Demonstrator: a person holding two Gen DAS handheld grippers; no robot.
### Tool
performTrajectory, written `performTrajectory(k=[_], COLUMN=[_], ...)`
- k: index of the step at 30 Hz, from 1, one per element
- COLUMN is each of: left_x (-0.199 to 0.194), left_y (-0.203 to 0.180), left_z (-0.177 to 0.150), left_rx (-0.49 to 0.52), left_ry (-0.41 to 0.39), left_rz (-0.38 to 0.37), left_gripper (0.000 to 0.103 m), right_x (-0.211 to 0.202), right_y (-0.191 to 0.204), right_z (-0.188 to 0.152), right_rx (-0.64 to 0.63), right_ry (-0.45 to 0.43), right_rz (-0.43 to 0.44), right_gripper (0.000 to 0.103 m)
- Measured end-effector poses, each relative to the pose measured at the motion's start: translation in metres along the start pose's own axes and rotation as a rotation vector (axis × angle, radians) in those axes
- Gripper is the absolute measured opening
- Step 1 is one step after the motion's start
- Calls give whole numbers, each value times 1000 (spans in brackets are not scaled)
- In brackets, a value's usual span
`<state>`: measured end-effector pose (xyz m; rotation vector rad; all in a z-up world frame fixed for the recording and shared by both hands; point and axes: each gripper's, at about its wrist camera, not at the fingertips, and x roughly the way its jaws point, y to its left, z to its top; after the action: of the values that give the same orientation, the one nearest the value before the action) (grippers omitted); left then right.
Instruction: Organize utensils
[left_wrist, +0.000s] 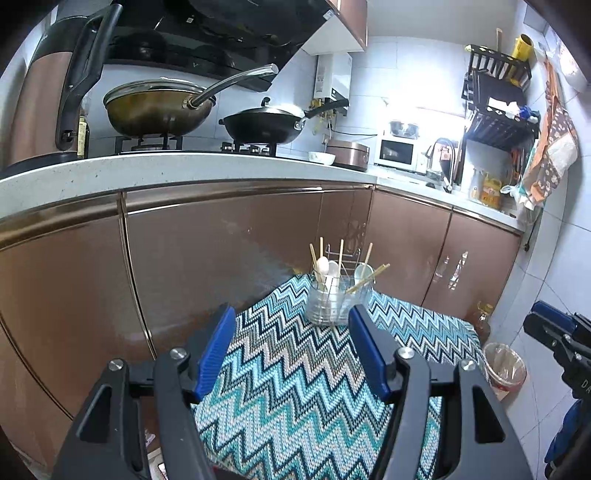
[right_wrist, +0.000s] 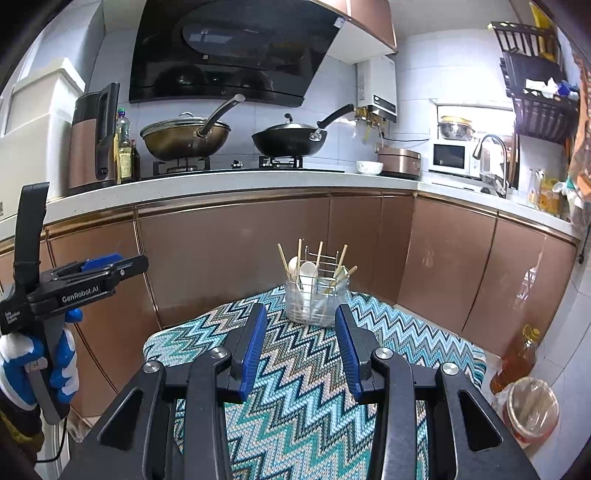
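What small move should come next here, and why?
Probably ease the right gripper forward toward the utensil holder. Both grippers are open and empty, well short of it, and the chopsticks and white spoons already stand inside.

- The left wrist view looks forward between its own gripper's fingers (left_wrist: 290, 326), low over a zigzag-patterned cloth (left_wrist: 295, 387), facing the brown cabinets (left_wrist: 221, 251) and stove counter.
- The right wrist view faces the same way from slightly farther back, its fingers (right_wrist: 301, 325) framing the lower centre.
- Both share the utensil holder (left_wrist: 332, 295) (right_wrist: 314, 295) at centre, the cloth (right_wrist: 306, 387) and two woks above.
- Each view catches the other gripper at its edge: right edge in the left view (left_wrist: 554, 328), left edge in the right view (right_wrist: 92, 273).
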<state>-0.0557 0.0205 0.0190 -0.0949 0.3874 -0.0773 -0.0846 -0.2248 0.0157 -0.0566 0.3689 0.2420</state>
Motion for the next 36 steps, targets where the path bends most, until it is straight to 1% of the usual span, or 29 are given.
performTrajectory(k=[4, 6, 9, 14, 21, 28, 32, 36], left_x=[-9, -13, -18, -25, -23, -25, -23, -21], left_y=[-7, -10, -16, -25, -32, -34, -35, -36], left_z=[-9, -14, -17, -19, -20, -23, -24, -25], left_rx=[10, 14, 31, 60, 72, 79, 88, 91], left_ry=[-8, -22, -41, -68, -71, -80, -86, -89], left_rz=[25, 54, 76, 102, 117, 108, 114, 119], left_gripper=[62, 62, 65, 69, 70, 70, 70, 70], right_x=[-8, -12, -15, -15, -18, -18, -16, -11], right_y=[0, -1, -2, -4, -9, -6, -5, -9], right_z=[-10, -15, -24, -31, -35, -36, -38, -39], right_rx=[16, 29, 54, 56, 61, 42, 31, 37], right_ry=[4, 5, 11, 21, 19, 19, 20, 28], right_rz=[-13, -21, -37, -65, -90, -94, -100, -95], right_gripper=[38, 39, 41, 44, 48, 49, 54, 54])
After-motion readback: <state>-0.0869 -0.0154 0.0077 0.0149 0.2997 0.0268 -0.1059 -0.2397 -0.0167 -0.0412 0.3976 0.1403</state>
